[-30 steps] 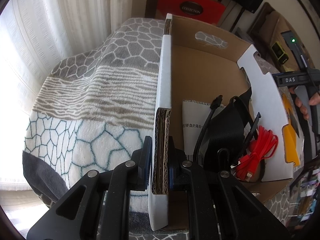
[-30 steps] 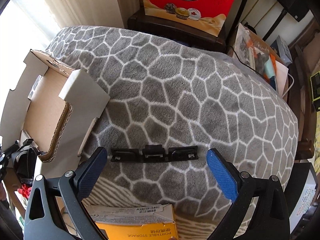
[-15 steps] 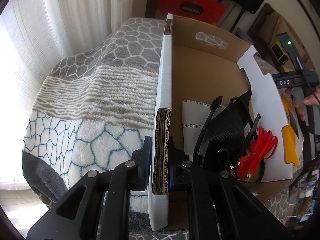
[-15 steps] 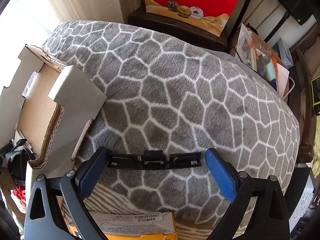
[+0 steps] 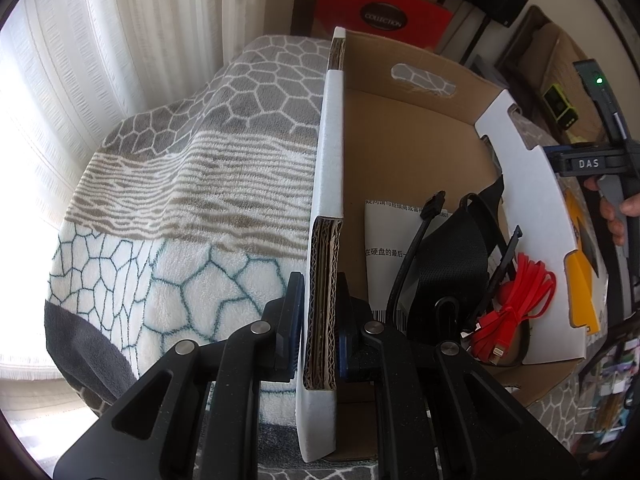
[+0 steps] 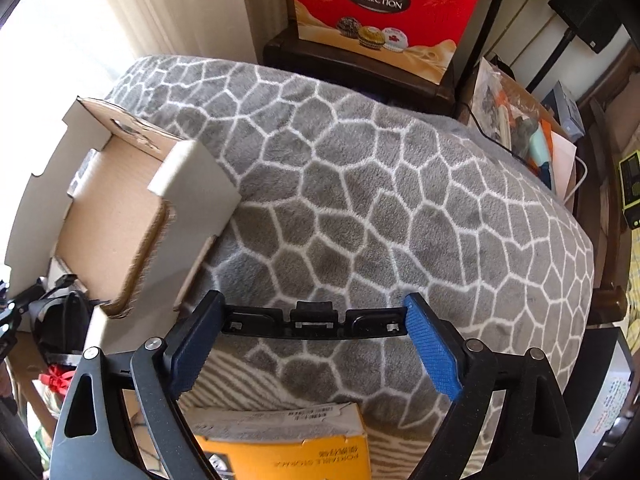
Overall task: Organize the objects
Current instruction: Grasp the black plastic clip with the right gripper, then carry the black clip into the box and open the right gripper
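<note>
In the left wrist view, your left hand-held gripper point(image 5: 318, 320) is closed tight on the near wall of the open brown cardboard box point(image 5: 420, 128), holding it steady on the grey patterned fleece blanket point(image 5: 180, 184). Inside the box I count one red flat cable point(image 5: 516, 308), one black fabric pouch point(image 5: 452, 264), one black cable point(image 5: 420, 240) and one white printed sheet point(image 5: 384, 240).

In the right wrist view, your right hand-held gripper point(image 6: 314, 344) is wide open, and one long black plastic clip point(image 6: 314, 322) lies on the blanket between its fingers, the ends just at the blue pads point(image 6: 434, 350). I judge this is the picking step: next close on the clip, then carry it left to the box. One yellow carton point(image 6: 288, 448) lies below.
</note>
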Motion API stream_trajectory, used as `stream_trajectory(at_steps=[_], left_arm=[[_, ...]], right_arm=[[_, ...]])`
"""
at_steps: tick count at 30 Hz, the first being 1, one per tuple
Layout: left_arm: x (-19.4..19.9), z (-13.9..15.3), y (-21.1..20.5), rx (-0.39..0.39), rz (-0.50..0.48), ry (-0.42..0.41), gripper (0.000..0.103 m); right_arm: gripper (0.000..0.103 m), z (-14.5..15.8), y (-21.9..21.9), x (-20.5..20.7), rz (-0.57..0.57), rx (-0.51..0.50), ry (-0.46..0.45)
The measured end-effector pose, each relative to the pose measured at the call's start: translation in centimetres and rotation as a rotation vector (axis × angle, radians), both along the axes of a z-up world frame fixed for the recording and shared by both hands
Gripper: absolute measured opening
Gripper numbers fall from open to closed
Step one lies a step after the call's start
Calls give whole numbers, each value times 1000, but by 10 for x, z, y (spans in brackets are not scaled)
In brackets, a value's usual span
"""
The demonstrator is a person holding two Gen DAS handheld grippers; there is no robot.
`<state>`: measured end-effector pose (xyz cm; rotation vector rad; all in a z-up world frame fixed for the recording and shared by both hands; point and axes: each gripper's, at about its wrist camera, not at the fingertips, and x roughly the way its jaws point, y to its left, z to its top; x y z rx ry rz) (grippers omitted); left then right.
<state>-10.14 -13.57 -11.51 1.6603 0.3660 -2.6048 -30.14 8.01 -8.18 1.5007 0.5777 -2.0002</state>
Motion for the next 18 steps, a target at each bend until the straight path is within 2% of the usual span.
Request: stream_trajectory(at_steps=[10, 18], left_arm=[[1, -1, -3, 6, 5, -1, 11], [1, -1, -2, 11, 11, -5, 11]], right_arm=[[91, 52, -19, 42, 72, -84, 47], [91, 68, -53, 86, 171, -123, 49]])
